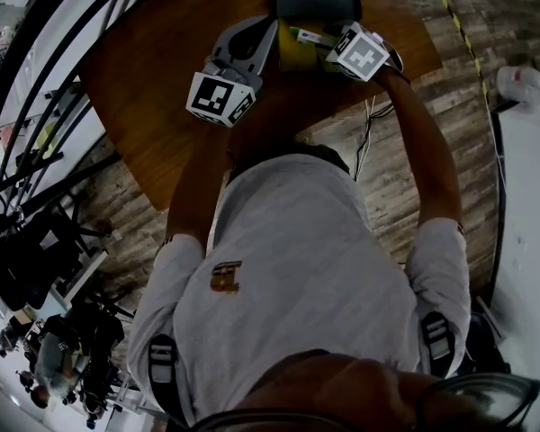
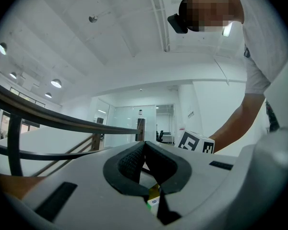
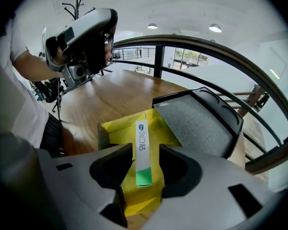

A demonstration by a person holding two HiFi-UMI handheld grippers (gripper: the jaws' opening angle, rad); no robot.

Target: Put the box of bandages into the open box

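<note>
The box of bandages (image 3: 140, 138) lies between the jaws of the right gripper (image 3: 146, 145), its long axis running straight away along them and its green end nearest. It sits directly over the yellow open box (image 3: 117, 127) and seems to rest in it. The jaws stand apart with yellow showing on both sides, so they don't appear to press it. The left gripper (image 2: 144, 145) is closed tip to tip on nothing visible and tilts toward the ceiling, just beside the open box. Everything sits on a wooden table (image 3: 110, 99) with a dark tray (image 3: 197, 123) just behind — a bright hall, a curved railing (image 3: 206, 47) around.
</note>
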